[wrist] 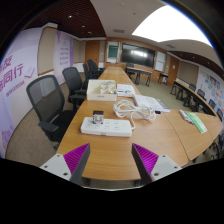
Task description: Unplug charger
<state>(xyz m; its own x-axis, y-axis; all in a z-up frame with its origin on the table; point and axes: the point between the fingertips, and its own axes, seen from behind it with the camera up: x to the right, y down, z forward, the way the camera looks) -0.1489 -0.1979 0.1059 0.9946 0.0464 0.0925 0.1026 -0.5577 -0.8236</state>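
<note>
Gripper view over a long wooden bench [105,150] in a meeting room: my claw [113,160] hangs above the near end, its fingers spread wide and holding nothing, the purple pads [146,157] facing each other across bare wood. Beyond the fingers, well apart from them, a white power strip [106,127] lies flat on the bench with a small charger [98,119] plugged into its top. Just behind and to the right of it sits a loose tangle of white cable [140,111]. Farther along the bench rests a white tray [108,89] with small items I cannot make out. At the right edge of the bench lies a green-and-white packet [194,121]. Black office chairs [47,103] line the left side of the bench. At the far end of the room stand more tables and a dark screen [137,55] on the wall.
</note>
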